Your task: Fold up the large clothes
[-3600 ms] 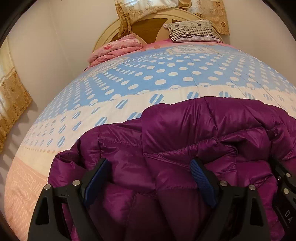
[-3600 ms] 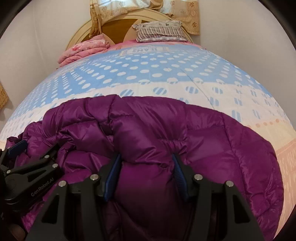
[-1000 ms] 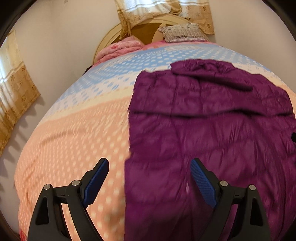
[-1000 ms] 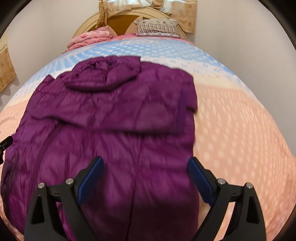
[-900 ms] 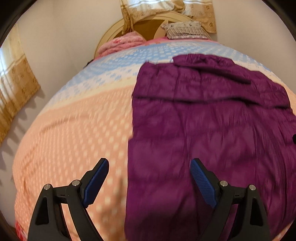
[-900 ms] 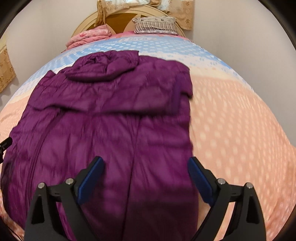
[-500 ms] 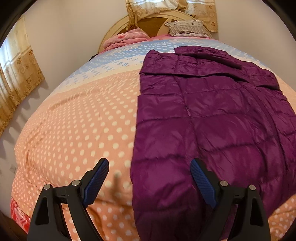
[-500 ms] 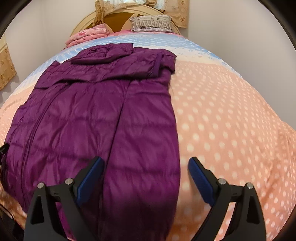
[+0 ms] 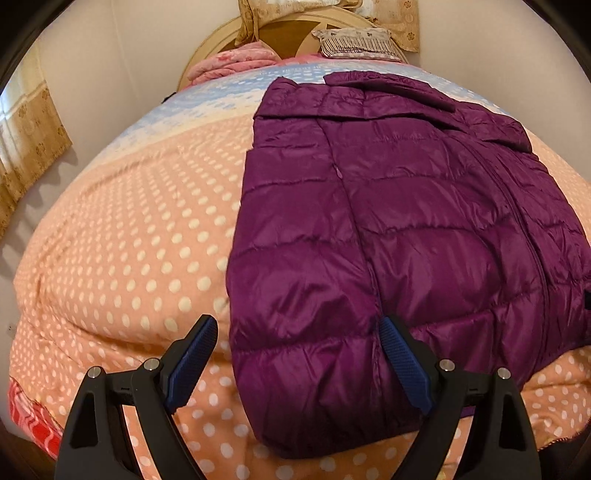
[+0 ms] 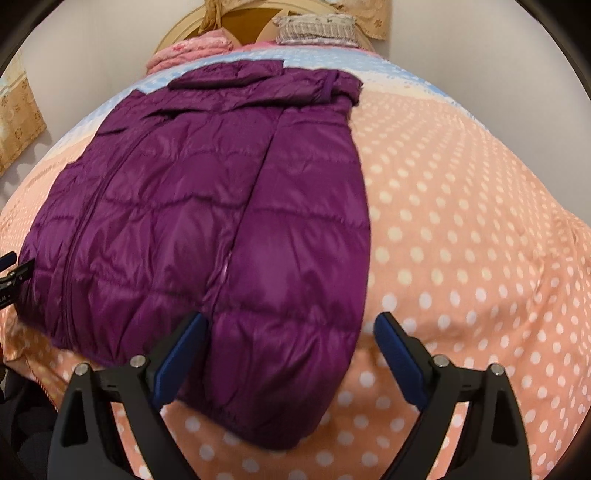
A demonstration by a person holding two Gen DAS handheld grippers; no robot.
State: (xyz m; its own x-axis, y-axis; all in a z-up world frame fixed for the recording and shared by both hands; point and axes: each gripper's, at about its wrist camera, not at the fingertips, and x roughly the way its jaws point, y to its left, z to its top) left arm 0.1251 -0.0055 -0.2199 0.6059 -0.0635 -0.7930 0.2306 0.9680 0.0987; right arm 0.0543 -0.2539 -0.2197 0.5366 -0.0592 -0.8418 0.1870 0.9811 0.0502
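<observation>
A purple quilted down coat [image 9: 388, 229] lies spread flat on the bed, hem at the near edge, collar toward the headboard; it also shows in the right wrist view [image 10: 221, 229]. My left gripper [image 9: 297, 354] is open and empty, hovering over the coat's near left hem corner. My right gripper [image 10: 291, 350] is open and empty, over the near right hem corner. The left gripper's edge shows at the far left of the right wrist view [image 10: 9, 277].
The bed has a peach polka-dot cover [image 9: 140, 236] turning blue-and-white [image 9: 221, 99] near the headboard [image 9: 284, 35]. A folded pink blanket [image 9: 236, 62] and a striped pillow [image 9: 354, 42] lie at the head. Curtains [image 9: 29, 147] hang at left.
Both grippers let go of the bunched coat, which now lies spread out. Both have drawn back toward the foot of the bed, now over the hem.
</observation>
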